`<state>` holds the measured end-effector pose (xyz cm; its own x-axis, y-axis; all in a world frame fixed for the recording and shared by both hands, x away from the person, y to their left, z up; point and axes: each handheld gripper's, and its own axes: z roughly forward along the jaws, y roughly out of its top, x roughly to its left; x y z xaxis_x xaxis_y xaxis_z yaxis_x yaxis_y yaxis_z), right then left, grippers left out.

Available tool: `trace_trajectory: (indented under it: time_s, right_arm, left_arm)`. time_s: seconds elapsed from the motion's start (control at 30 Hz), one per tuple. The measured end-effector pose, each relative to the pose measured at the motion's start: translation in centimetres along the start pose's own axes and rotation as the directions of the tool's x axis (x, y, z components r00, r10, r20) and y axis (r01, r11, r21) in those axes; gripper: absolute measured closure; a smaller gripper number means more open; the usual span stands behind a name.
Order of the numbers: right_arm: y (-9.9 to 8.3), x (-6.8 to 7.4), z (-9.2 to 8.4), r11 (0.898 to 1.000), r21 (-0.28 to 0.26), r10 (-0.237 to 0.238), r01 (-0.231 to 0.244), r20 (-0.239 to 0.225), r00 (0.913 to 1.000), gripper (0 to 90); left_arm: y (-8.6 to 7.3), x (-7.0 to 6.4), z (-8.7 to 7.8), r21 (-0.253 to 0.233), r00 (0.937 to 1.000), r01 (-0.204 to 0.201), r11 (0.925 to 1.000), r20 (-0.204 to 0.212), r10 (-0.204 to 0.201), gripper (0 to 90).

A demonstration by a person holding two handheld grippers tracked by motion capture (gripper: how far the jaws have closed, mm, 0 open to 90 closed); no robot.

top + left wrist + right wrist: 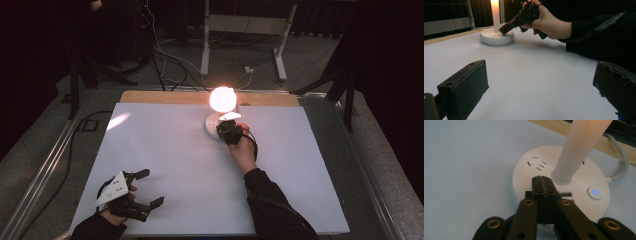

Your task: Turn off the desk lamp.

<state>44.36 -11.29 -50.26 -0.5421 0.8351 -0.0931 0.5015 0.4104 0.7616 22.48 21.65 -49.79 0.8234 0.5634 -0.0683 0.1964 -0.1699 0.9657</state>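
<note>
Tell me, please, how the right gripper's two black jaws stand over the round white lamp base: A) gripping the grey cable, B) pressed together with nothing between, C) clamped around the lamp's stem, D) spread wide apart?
B: the right gripper has its jaws pressed flat together above the round white lamp base, beside the glowing stem.

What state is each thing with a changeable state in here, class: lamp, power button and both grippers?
Lamp: on, glowing.
Power button: lit blue.
Right gripper: shut, empty, tips over the lamp base.
Left gripper: open, empty, near the table's front edge.
</note>
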Motion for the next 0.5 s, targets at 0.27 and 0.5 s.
trace_trajectory:
  time_s: [0.27,0.5]
  right_arm:
    - [0.9,-0.3,-1.2,1.000,-0.023,0.009,-0.010,-0.007,0.9999,90.0]
    - [1.2,-0.6,-1.5,0.999,-0.030,0.015,-0.015,-0.009,0.9998,90.0]
  left_arm:
    - [0.0,0.1,0.0,-0.003,1.0000,0.005,1.0000,-0.001,-0.005,0.5]
    - [0.0,0.1,0.0,-0.003,1.0000,0.005,1.0000,-0.004,-0.005,0.5]
